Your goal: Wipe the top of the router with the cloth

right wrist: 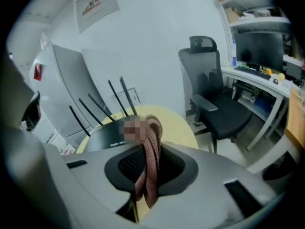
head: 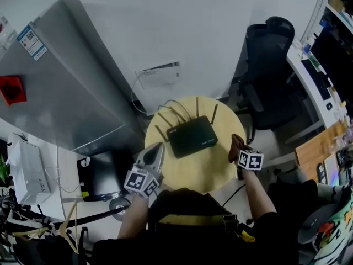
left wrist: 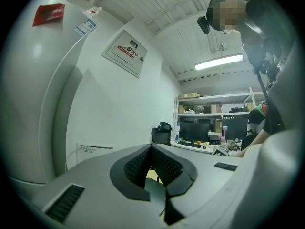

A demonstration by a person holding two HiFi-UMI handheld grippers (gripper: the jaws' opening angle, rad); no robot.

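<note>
While the router (head: 192, 137) lay flat at the middle of the round yellow table (head: 215, 175), its antennas (head: 197, 108) standing along the far edge, neither gripper touched it. Right gripper (head: 238, 150) hovered at the table's right rim, just right of the router, jaws pinching the brown cloth (head: 236, 144). In the right gripper view the cloth (right wrist: 151, 166) hung folded between the jaws, with the router (right wrist: 107, 135) ahead and to the left, apart from it. Left gripper (head: 159, 146) sat over the table's near-left edge, beside the router's left corner, jaws pressed together on nothing.

Writing: pale print on the router's top, too small to read. Framed wall notice (left wrist: 125, 52) with red lettering, unreadable. Blue-and-white label with a QR code (head: 32, 41) on the grey panel.
</note>
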